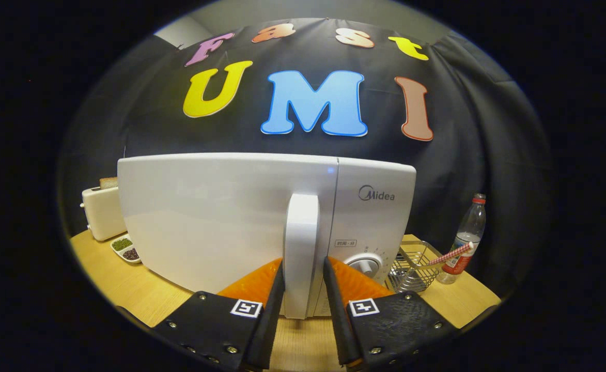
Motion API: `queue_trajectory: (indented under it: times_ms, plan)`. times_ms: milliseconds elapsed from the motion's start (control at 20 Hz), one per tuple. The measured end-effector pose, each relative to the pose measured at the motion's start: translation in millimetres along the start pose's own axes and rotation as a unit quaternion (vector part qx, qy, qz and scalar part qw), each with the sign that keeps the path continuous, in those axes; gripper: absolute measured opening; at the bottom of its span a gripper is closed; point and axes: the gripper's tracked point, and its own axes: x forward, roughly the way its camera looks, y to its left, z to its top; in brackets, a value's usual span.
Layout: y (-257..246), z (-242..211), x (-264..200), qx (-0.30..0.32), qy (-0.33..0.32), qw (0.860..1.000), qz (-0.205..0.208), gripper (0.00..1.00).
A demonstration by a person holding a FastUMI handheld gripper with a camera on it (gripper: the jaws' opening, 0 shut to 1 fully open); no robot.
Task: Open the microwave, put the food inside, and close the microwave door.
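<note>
A glossy white microwave [230, 217], door closed, stands on a pale wood-grain bench [122, 281]. Its upright, rounded handle [301, 253] sits between the gripper [303, 268] fingers, which flank it closely on both sides; whether they press it cannot be told. Left: a cream toaster [101, 212] holding bread and a small divided dish [126, 249] of dark grains. Right: a wire basket [414, 268] and clear plastic bottle [465, 240].
</note>
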Motion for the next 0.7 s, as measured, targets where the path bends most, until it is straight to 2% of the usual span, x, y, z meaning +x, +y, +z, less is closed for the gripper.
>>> queue_trajectory:
  times_ms: [100,150,250,300,450,500,700]
  plan:
    - [7.7,-3.8,6.0,0.007,0.007,1.000,0.004,0.40]
    - [6.4,2.2,-3.8,0.010,0.005,1.000,0.007,0.21]
    - [8.6,0.6,-2.4,0.015,0.004,1.000,0.011,0.21]
    - [8.1,0.6,-3.3,0.016,0.004,1.000,0.012,0.14]
    - [8.3,-4.2,2.7,0.008,0.010,1.000,0.013,0.14]
    - [8.1,-1.6,-3.1,0.008,0.012,1.000,0.013,0.03]
    - [8.1,-0.1,-4.2,-0.001,0.025,1.000,0.012,0.03]
